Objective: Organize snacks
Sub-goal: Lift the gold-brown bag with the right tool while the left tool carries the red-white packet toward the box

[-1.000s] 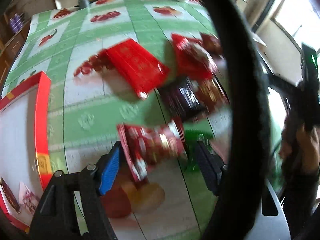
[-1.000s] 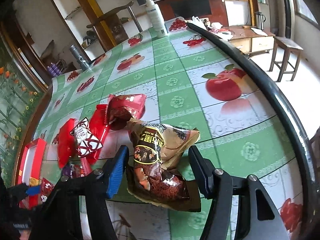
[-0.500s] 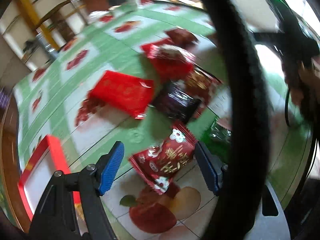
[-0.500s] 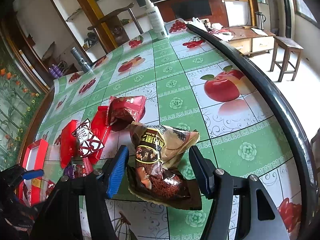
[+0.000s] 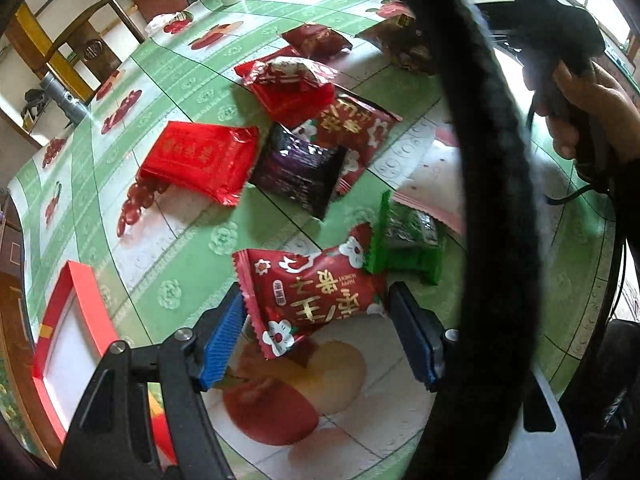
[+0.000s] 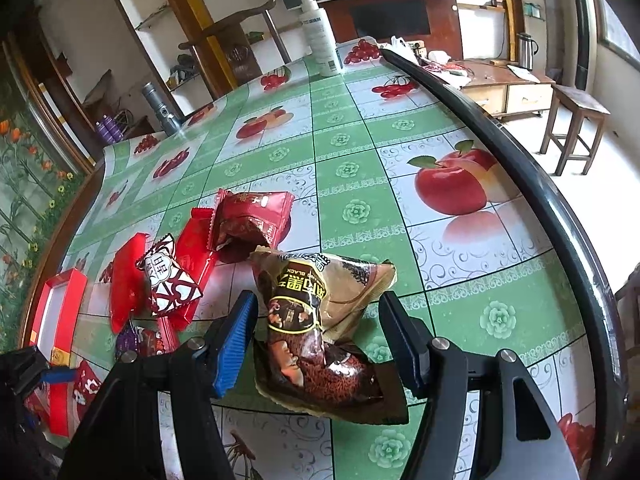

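In the left wrist view my left gripper (image 5: 320,334) is open, its blue pads either side of a red snack packet with white flowers (image 5: 310,298) lying on the table. A green packet (image 5: 408,240) lies just behind it. Further back lie a purple packet (image 5: 298,170), a flat red packet (image 5: 198,158) and several more red ones. In the right wrist view my right gripper (image 6: 320,342) is open around a brown-and-gold snack bag (image 6: 316,320) resting on the table. A dark red packet (image 6: 250,218) and a red-and-white packet (image 6: 168,280) lie beyond it to the left.
A red box with a white inside (image 5: 70,328) stands at the table's left edge; it also shows in the right wrist view (image 6: 52,316). A white spray bottle (image 6: 320,36) and a grey cylinder (image 6: 160,110) stand at the far side. The black table rim (image 6: 520,168) curves along the right.
The left gripper has swung and come down closer to the red flower packet, which now lies between its pads. The right gripper has barely moved around the brown bag.
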Demonstrator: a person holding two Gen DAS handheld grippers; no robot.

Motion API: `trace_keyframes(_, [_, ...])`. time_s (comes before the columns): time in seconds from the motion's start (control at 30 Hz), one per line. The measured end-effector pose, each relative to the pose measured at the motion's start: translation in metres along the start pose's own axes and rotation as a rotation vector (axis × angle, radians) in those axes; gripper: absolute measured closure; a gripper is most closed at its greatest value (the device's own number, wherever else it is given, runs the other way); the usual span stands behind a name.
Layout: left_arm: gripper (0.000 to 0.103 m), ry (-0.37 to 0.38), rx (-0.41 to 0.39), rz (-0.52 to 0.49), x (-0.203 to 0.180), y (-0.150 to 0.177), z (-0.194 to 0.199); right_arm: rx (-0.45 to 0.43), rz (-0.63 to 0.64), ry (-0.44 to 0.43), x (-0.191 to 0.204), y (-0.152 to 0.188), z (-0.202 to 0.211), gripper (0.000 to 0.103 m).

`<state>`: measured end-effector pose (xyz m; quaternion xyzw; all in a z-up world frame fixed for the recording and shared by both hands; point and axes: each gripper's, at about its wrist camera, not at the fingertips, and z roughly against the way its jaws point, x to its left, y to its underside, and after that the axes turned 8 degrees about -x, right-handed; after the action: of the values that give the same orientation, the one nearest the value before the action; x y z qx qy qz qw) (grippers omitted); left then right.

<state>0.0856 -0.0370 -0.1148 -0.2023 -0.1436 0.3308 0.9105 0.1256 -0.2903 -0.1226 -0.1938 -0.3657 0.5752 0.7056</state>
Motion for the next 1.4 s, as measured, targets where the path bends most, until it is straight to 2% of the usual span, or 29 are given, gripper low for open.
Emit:
trace_keyframes(0.17, [0.03,0.007,0.016,-0.05,0.0,-0.007,-0.01,0.012,0.017,0.004,0.004,0.001,-0.004,0.039])
trace_keyframes(0.23, [0.03,0.013,0.023,-0.034,0.0,-0.009,-0.011,0.009,0.027,0.006,0.005,0.002,-0.003,0.042])
trace_keyframes(0.3, [0.034,0.009,0.023,-0.004,0.002,-0.007,-0.009,0.001,0.034,0.003,0.004,0.003,-0.001,0.048])
trace_keyframes(0.37, [0.039,0.012,0.015,0.042,0.005,-0.004,-0.009,-0.009,0.036,-0.006,0.004,0.004,0.002,0.061])
trace_keyframes(0.53, [0.044,0.009,-0.014,0.167,0.009,0.016,0.003,-0.02,0.056,-0.018,0.005,0.005,0.007,0.065])
trace_keyframes(0.67, [0.048,-0.005,-0.053,0.274,0.013,0.032,0.015,-0.039,0.058,-0.027,0.007,0.006,0.014,0.074])
trace_keyframes(0.7, [0.054,-0.003,-0.066,0.3,0.015,0.035,0.019,-0.043,0.062,-0.027,0.008,0.006,0.016,0.074])
trace_keyframes(0.73, [0.075,0.004,-0.074,0.322,0.016,0.037,0.021,-0.049,0.062,-0.033,0.009,0.006,0.02,0.075])
trace_keyframes(0.93, [0.077,0.001,-0.118,0.432,0.023,0.044,0.033,-0.087,0.056,-0.08,0.017,0.007,0.039,0.076])
trace_keyframes(1.2, [0.081,0.017,-0.175,0.495,0.012,0.049,0.05,-0.138,0.069,-0.181,0.039,0.008,0.074,0.076])
trace_keyframes(1.4, [0.082,-0.037,-0.206,0.547,0.015,0.053,0.063,-0.137,0.092,-0.252,0.06,0.015,0.084,0.076])
